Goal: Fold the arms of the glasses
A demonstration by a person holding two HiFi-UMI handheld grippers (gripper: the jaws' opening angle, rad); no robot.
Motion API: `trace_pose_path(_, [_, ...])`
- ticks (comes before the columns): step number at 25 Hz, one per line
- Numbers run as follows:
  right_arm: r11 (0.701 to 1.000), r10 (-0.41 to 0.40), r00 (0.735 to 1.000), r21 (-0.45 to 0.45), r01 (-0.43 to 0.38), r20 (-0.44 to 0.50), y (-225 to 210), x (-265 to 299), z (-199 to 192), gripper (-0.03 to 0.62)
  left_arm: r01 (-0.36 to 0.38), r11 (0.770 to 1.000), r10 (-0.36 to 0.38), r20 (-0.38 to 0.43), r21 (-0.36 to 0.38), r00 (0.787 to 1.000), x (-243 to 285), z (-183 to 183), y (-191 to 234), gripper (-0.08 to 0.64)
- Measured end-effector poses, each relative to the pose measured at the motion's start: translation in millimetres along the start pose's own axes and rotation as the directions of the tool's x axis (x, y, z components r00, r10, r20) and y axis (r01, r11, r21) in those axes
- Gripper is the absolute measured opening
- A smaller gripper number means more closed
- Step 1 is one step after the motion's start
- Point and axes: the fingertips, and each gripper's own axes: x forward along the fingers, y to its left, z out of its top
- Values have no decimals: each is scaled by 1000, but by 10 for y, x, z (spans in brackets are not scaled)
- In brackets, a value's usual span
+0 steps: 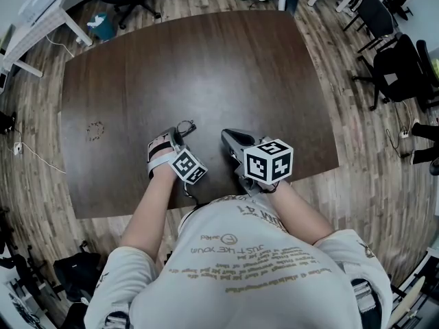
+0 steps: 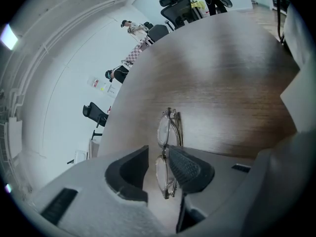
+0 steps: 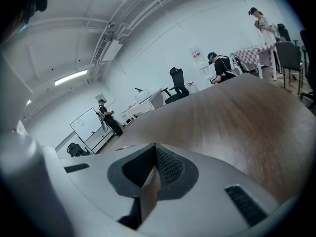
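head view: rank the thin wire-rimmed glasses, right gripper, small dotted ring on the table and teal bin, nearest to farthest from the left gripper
1. Thin wire-rimmed glasses, between the left gripper's jaws.
2. Right gripper, just to its right.
3. Small reddish dotted ring, leftward on the dark wooden table.
4. Teal bin, on the floor beyond the table's far left corner.

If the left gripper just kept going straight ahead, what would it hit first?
The glasses: they sit between the left gripper's parted jaws, so it would likely slide further over them. Beyond them only table shows.
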Motion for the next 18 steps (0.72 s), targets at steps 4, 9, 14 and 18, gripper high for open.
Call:
trace_pose_path(4, [1000,5,1000,-7,-5,2,39,24,25,15,-2,995,10,71,-104,997,-175,76,134,145])
trace_pose_path(9, [1000,26,1000,-4,-26,2,129,82,42,15,69,928,3,193,-366,981,-492,199,408,14])
trace_pose_path(14, [999,30,999,-45,-29,27,294,132,108,15,206,755,1,315,-623,949,-899,287,727,14])
trace_pose_path(18, [995,54,994,-95,-45,96,592,82,328,14,281,619,78,414,-733,907,-1416,327,1125,14])
